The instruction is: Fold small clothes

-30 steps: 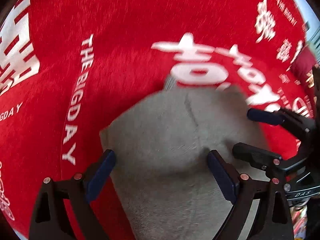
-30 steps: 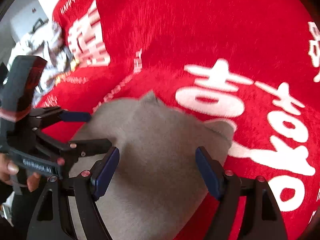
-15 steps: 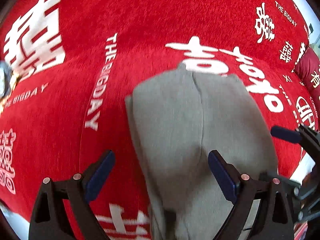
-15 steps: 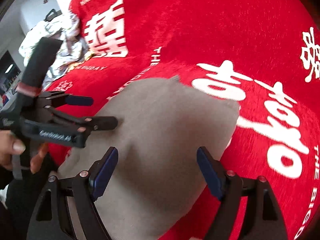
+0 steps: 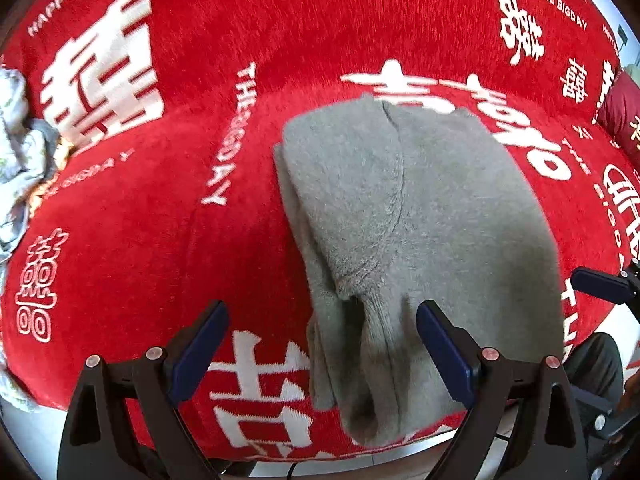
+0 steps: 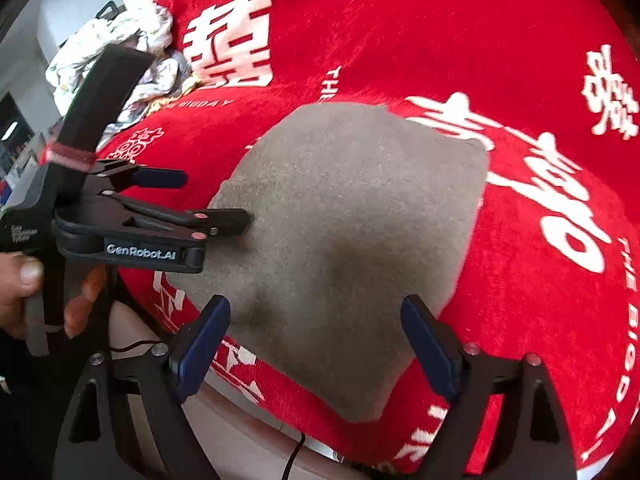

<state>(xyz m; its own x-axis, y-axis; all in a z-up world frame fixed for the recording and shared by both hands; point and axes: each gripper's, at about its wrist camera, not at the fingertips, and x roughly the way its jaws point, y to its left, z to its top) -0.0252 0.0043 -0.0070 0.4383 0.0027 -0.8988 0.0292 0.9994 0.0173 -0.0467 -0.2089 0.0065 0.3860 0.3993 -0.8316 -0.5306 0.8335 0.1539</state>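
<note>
On the red cloth [image 5: 168, 208] with white lettering lies a grey fleece garment [image 5: 404, 216], folded into a compact stack. Its near end hangs over the front edge of the cloth, where the fabric bunches and the layers are hard to separate. The garment type cannot be determined from either view.

The long axis of the garment runs from the near edge of the cloth away from the cameras, toward the large white characters.

The left wrist view shows details absent from the right: a curved seam on the top layer, stacked fold edges along the left side, and a ribbed hem near the front. The right wrist view [image 6: 352, 232] shows only a smooth grey surface.

The left tool [image 5: 322, 354] stands wide, its pads clear of the fabric, one on each side of the overhanging end. In the right wrist view [image 6: 192, 200], one finger tip reaches the left edge of the garment; contact cannot be confirmed. A hand [image 6: 24, 292] grips its handle.

The right tool [image 6: 316, 346] is also wide and holds nothing. The left view shows only one of its pads, cut off at the frame edge.

A crumpled pale printed cloth [image 6: 120, 44] lies at the far left of the red cloth.
</note>
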